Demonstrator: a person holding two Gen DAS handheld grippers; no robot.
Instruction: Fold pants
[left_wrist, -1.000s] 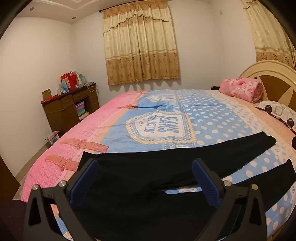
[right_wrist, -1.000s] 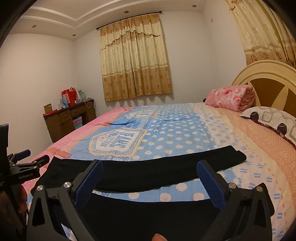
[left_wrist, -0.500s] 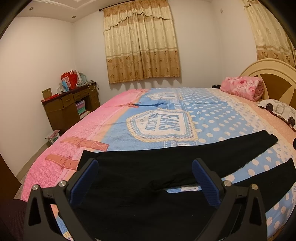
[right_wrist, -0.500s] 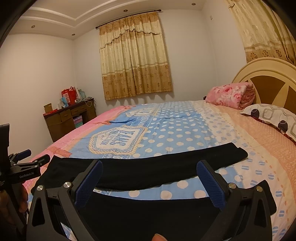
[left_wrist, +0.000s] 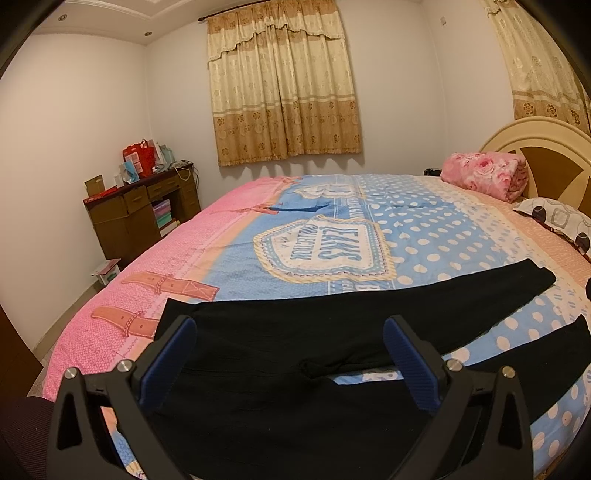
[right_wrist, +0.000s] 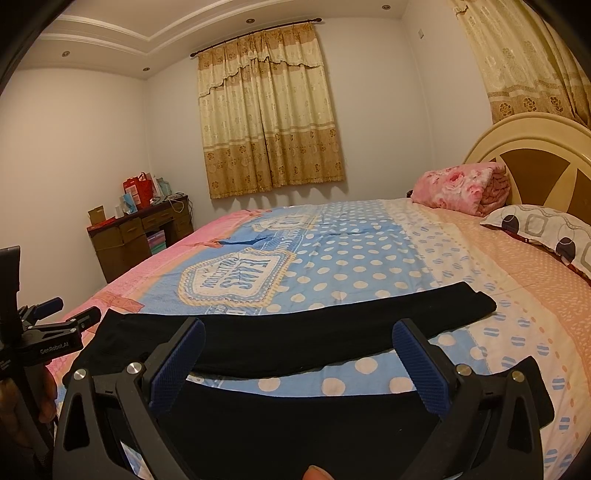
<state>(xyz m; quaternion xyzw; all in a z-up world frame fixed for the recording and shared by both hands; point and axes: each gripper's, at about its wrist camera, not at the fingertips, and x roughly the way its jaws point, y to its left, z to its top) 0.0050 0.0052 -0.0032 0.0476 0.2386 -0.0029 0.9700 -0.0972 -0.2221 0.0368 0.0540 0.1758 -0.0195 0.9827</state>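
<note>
Black pants (left_wrist: 280, 332) lie spread flat on the bed near its front edge, waist to the left, the two legs splayed to the right. They also show in the right wrist view (right_wrist: 295, 339). My left gripper (left_wrist: 290, 354) is open and empty, hovering above the waist and crotch area. My right gripper (right_wrist: 299, 362) is open and empty, hovering above the near leg. The left gripper also shows at the left edge of the right wrist view (right_wrist: 55, 325).
The bed (left_wrist: 424, 236) has a pink and blue polka-dot cover. A folded pink blanket (left_wrist: 484, 175) and a patterned pillow (left_wrist: 557, 218) lie by the headboard at the right. A brown desk (left_wrist: 140, 210) with clutter stands at the far left wall.
Both views have tilted up slightly, so the pants sit a little lower in frame. Both grippers stay open; the pants have not moved.
</note>
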